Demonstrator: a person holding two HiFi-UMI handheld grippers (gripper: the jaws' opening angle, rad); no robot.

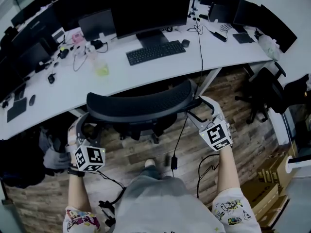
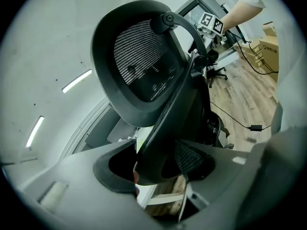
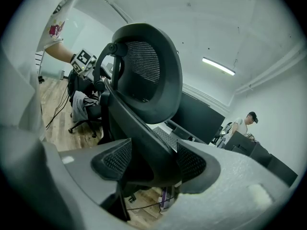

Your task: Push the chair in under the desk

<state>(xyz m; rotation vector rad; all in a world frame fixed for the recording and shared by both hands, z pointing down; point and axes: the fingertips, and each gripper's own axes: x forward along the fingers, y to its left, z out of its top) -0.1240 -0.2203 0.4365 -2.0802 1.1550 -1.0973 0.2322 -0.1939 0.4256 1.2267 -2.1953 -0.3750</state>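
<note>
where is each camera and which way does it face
Head view: on the head, looking steeply down at chair and desk; left claw, right claw, forearms show.
Left gripper view: on the left claw, facing the chair back; own jaws show.
Right gripper view: on the right claw, facing the chair back; own jaws show.
Shared: each gripper view catches the other claw.
</note>
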